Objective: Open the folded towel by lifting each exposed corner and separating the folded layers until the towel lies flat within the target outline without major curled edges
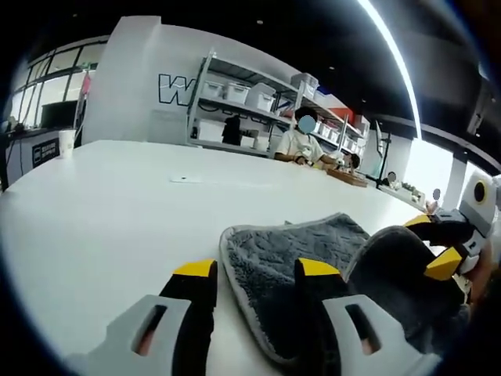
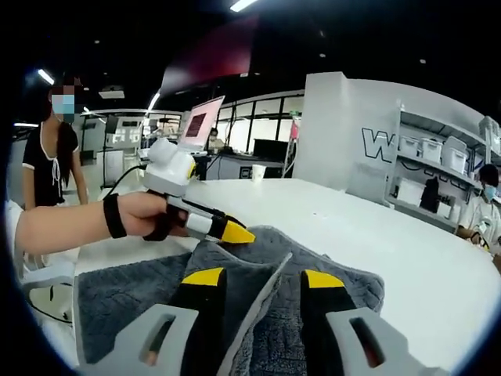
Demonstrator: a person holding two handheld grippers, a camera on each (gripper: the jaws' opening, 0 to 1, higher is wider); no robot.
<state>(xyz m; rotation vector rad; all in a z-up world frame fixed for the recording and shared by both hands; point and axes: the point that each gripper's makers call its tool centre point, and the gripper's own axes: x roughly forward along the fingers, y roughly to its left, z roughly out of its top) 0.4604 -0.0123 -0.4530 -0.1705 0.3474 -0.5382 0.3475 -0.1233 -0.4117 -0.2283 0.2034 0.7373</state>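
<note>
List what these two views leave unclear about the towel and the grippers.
- Target outline: none can be made out on the white table in either view.
- Towel: near edge cut off behind the left gripper, left gripper view.
- Right gripper: a raised towel fold sits between its tips; grip unclear, right gripper view.
- Wall lettering: cut off by shelves.

A broad white tabletop runs toward a white wall with dark lettering. Beside it, metal shelving holds white storage bins. A long ceiling light strip crosses a dark ceiling. Windows line the far side, and a paper cup stands at the tabletop's edge.
</note>
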